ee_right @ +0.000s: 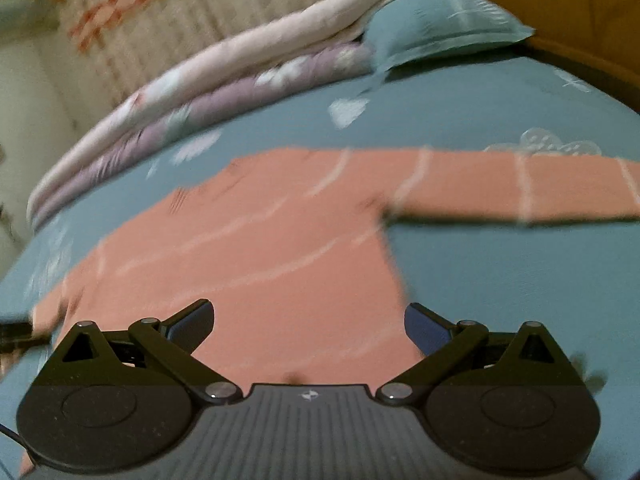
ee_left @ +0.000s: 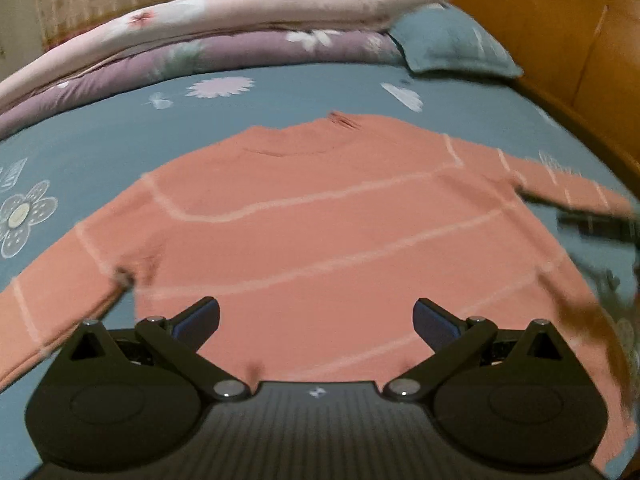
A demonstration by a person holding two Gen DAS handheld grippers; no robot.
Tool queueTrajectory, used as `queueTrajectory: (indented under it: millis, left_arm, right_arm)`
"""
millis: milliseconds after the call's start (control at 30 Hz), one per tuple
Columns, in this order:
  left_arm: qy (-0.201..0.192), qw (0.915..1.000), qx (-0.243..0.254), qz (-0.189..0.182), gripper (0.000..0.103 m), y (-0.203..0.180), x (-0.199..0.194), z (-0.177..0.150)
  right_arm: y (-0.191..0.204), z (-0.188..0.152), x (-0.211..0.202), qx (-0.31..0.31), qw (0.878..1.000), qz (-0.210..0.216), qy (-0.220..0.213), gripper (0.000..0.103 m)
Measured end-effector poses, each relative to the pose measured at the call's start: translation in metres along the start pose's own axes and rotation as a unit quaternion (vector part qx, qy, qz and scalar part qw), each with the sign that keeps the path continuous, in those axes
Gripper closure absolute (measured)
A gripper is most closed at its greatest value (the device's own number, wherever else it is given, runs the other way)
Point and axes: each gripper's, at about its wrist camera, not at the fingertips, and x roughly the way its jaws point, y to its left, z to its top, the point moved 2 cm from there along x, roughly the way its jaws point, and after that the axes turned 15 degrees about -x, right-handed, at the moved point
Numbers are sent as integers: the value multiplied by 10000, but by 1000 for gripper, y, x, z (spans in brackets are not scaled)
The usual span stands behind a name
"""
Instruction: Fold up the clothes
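A salmon-pink sweater with thin pale stripes lies flat on the bed, collar away from me, both sleeves spread out sideways. My left gripper hovers open above its lower hem, nothing between the fingers. In the right wrist view the same sweater fills the middle, its right sleeve stretching off to the right. My right gripper is open over the sweater's lower right part, holding nothing. A dark blurred shape at the right edge of the left wrist view looks like the other gripper.
The bed carries a teal sheet with white flower prints. Folded pink and purple quilts are stacked along the far side, beside a teal pillow. A wooden headboard rises at the right. A curtain hangs behind.
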Motion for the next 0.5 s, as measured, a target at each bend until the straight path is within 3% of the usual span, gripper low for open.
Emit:
queueTrajectory:
  millis: [133, 233, 400, 500]
  left_arm:
    - [149, 9998, 55, 96, 1, -24, 3, -6]
    - [245, 9993, 50, 274, 1, -36, 0, -13]
    - [405, 9970, 95, 645, 1, -45, 0, -15]
    - [535, 9954, 79, 792, 1, -46, 8, -13]
  right_arm:
    - [-37, 30, 19, 262, 9981, 200, -526, 0]
    - [-53, 46, 47, 507, 9951, 506, -677, 0]
    - [-63, 54, 94, 798, 9900, 1003, -587, 0]
    - [-74, 45, 115, 1001, 9892, 1014, -328, 0]
